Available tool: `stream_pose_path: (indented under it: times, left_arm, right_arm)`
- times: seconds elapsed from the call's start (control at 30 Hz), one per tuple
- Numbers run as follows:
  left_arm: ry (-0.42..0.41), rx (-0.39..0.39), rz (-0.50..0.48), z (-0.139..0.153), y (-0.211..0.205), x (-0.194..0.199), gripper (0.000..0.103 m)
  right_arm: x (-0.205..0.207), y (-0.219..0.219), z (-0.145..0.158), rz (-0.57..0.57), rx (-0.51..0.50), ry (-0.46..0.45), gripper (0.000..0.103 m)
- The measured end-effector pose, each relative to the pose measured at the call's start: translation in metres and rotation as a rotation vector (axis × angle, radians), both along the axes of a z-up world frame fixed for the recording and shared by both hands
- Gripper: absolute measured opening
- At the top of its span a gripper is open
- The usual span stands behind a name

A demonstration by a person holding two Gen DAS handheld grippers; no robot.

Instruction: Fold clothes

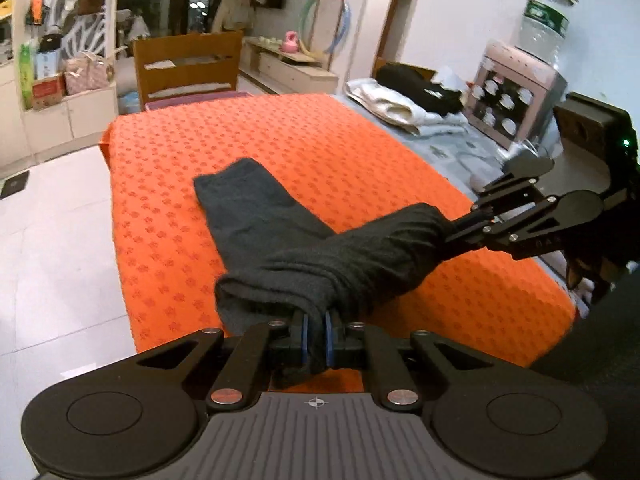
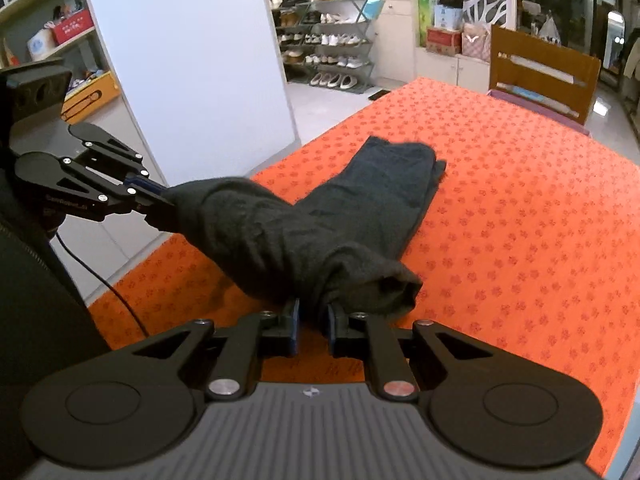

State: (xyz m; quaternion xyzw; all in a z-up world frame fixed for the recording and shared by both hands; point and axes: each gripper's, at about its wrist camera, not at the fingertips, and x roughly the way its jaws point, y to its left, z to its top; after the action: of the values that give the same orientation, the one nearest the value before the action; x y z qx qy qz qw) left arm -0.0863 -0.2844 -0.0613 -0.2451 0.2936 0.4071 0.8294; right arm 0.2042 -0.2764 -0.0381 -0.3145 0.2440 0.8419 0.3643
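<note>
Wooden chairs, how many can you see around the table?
1. The wooden chair stands at the far end of the orange-covered table, beyond the dark garment. Another may be hidden outside both views.

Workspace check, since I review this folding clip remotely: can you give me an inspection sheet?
Surface: orange patterned cloth covers the table.
Job's things: dark garment, far end flat, near end lifted.
Clutter: folded clothes beyond the orange cloth.
Grippers: left gripper and right gripper each shut on the garment's near end.
Cables: black cable beside the table edge.
Surroundings: wooden chair, shoe rack, water dispenser.
</note>
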Motion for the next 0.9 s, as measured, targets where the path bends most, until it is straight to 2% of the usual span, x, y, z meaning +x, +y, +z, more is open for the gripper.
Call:
stream_pose_path:
  times: [0.2,0.23,0.33,0.4,0.47,0.63,0.83,0.9]
  left_arm:
    - [-0.013,0.073,0.083,0.005,0.035,-0.001,0.013]
    - [-0.011,0.088,0.099,0.005,0.043,-0.001,0.017]
    - [-0.002,0.131,0.154,0.004,0.066,0.001,0.022]
    - [0.007,0.138,0.229,0.001,0.085,-0.002,0.026]
    - [0.001,0.138,0.282,0.001,0.096,-0.005,0.026]
    - [-0.035,0.114,0.357,0.0,0.1,-0.017,0.029]
    - [-0.055,0.053,0.364,-0.016,0.091,-0.006,0.03]
    - [-0.059,0.031,0.348,-0.02,0.09,0.0,0.03]
  right_arm:
    - [-0.001,0.028,0.012,-0.037,0.078,-0.008,0.021]
    - [-0.001,0.036,0.012,-0.044,0.093,-0.012,0.023]
    - [-0.002,0.062,0.011,-0.096,0.131,-0.027,0.033]
    - [-0.001,0.076,0.012,-0.156,0.163,-0.045,0.05]
    - [0.001,0.086,0.014,-0.211,0.186,-0.052,0.057]
    - [0.01,0.09,0.013,-0.253,0.177,-0.031,0.057]
    - [0.009,0.082,-0.004,-0.296,0.091,0.0,0.057]
    - [0.007,0.081,-0.012,-0.316,0.045,0.031,0.054]
